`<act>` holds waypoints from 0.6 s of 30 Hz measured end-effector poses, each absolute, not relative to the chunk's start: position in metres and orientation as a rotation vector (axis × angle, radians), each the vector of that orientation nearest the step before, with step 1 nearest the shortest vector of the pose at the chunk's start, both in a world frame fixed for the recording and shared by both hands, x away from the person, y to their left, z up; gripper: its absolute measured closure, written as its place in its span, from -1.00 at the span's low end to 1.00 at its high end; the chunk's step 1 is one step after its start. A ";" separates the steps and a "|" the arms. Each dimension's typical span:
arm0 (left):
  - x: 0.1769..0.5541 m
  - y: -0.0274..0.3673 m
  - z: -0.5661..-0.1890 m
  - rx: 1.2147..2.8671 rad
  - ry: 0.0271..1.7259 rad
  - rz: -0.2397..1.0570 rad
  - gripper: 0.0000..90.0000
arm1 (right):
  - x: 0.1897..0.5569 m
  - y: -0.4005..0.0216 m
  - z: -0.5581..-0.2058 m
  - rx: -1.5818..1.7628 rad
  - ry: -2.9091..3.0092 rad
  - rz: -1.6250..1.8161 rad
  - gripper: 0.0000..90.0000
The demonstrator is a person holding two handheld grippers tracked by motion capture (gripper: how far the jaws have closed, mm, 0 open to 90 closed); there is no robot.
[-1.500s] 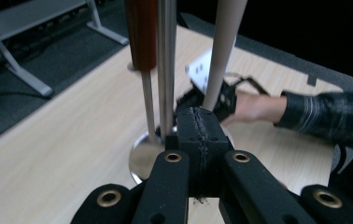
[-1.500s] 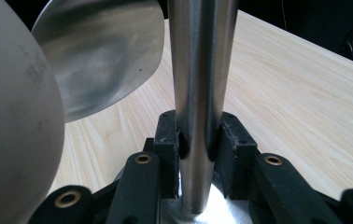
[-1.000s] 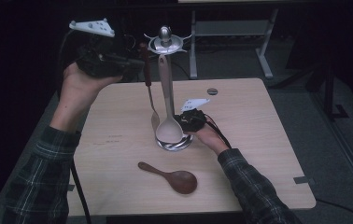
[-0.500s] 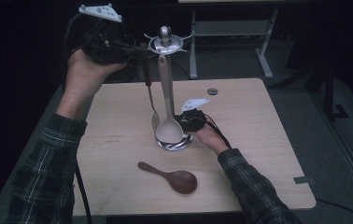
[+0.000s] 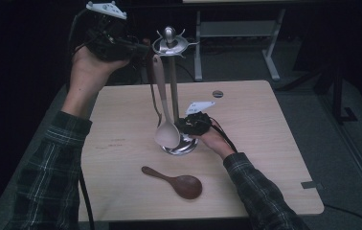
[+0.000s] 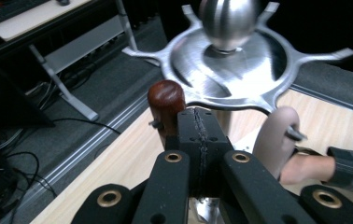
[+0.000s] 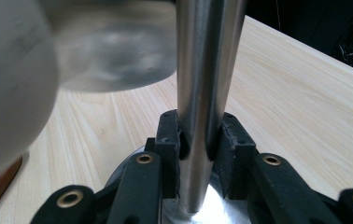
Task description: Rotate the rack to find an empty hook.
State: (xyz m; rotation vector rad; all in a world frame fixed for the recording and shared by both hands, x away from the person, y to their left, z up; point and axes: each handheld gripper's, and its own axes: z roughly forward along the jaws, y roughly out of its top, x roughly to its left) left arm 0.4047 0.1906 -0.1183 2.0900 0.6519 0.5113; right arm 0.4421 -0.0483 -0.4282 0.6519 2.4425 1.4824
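A metal utensil stand (image 5: 174, 96) rises from the middle of the wooden table (image 5: 265, 143). A pale spoon (image 5: 166, 134) hangs from its top disc (image 5: 169, 45). My right gripper (image 5: 185, 127) is low at the base, shut on the stand's pole (image 7: 207, 70). My left gripper (image 5: 143, 48) is raised level beside the disc (image 6: 230, 70). Its jaws are closed together (image 6: 198, 135) at a dark utensil (image 5: 154, 91) with a red-brown handle top (image 6: 166, 100), which hangs straight down from the tips. The pale spoon's handle (image 6: 275, 144) hangs just to the right.
A brown wooden rice spoon (image 5: 184, 186) lies flat near the table's front edge. A small dark round cap (image 5: 217, 93) sits at the table's back edge. Behind the table stands a metal desk frame (image 5: 236, 33) on a dark floor.
My left hand has risen and shifted right toward the stand's top disc, carrying the dark utensil slightly higher. The right gripper, the stand and the rice spoon have not moved.
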 end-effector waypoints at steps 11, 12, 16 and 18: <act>0.385 0.195 -0.112 2.030 0.630 0.467 1.00 | 0.442 -0.048 -0.428 0.654 2.442 1.487 0.61; 0.380 0.193 -0.110 2.027 0.622 0.470 1.00 | 0.442 -0.048 -0.428 0.653 2.442 1.487 0.61; 0.368 0.184 -0.105 2.028 0.569 0.437 1.00 | 0.442 -0.048 -0.428 0.657 2.443 1.486 0.61; 0.364 0.176 -0.105 2.040 0.553 0.438 1.00 | 0.442 -0.048 -0.428 0.656 2.442 1.485 0.61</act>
